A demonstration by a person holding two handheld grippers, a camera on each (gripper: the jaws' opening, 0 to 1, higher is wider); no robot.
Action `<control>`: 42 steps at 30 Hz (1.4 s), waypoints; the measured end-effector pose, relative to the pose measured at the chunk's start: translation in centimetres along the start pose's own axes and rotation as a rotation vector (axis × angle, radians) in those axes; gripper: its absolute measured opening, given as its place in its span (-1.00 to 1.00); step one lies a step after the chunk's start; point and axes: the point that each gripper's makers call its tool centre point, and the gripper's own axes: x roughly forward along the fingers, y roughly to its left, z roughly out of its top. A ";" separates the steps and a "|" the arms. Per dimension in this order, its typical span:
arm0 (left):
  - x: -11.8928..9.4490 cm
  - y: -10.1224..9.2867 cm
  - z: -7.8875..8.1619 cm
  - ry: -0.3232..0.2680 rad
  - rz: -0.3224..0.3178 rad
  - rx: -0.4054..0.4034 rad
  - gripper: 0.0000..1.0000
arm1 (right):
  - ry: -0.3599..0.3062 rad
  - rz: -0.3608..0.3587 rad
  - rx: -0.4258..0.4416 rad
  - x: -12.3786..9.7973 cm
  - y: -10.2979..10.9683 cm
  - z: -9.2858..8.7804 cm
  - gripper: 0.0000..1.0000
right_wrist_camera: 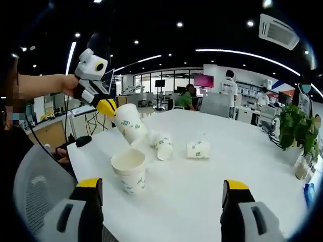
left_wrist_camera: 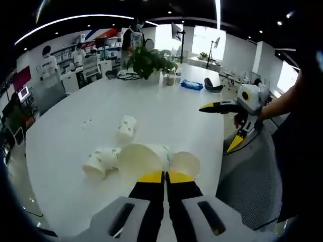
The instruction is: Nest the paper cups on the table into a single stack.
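The left gripper (right_wrist_camera: 107,107) pinches the rim of a white paper cup with green print (right_wrist_camera: 129,124), tilted above an upright cup (right_wrist_camera: 129,169) on the white table (right_wrist_camera: 212,186). The right gripper (right_wrist_camera: 161,194) is spread wide, empty. Cups judged light and crushable; grip the rim gently.

4 white paper cups w/ green print on the big white table (right_wrist_camera: 202,201): 1 standing cup (right_wrist_camera: 129,171), 2 lying cups (right_wrist_camera: 162,146) (right_wrist_camera: 198,147), 1 lifted cup (right_wrist_camera: 128,123). 2 black-and-yellow grippers, the left gripper (left_wrist_camera: 165,176) and the right gripper (right_wrist_camera: 161,184). 1 green leafy plant in a pot (left_wrist_camera: 150,61), approx 3 ppl in white tops (left_wrist_camera: 49,60) (left_wrist_camera: 78,53) (left_wrist_camera: 132,35) far back.
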 end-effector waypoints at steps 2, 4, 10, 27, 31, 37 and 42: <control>-0.4 -0.3 0.4 0.008 -0.005 0.024 -1.00 | 0.009 -0.004 -0.017 0.0 0.1 -0.1 0.99; -0.5 -0.4 0.6 0.020 -0.006 0.039 -1.00 | 0.037 -0.003 -0.035 0.1 0.2 -0.5 0.99; -0.6 -1.0 -0.4 0.113 -0.007 0.114 -1.00 | 0.037 0.013 -0.069 0.1 0.9 -0.4 0.99; 0.1 -3.0 0.5 0.160 -0.024 0.236 -1.00 | 0.039 -0.005 -0.033 -0.1 0.3 -0.6 0.96; 0.5 -3.5 0.3 0.192 -0.037 0.283 -1.00 | 0.039 -0.007 -0.036 -0.1 0.2 -0.7 0.95; 1.0 -4.1 0.5 0.195 -0.058 0.313 -1.00 | 0.038 -0.014 -0.027 -0.1 -0.1 -0.7 0.94; 1.5 -4.6 0.4 0.209 -0.069 0.335 -1.00 | 0.036 -0.011 -0.025 -0.1 0.0 -0.7 0.93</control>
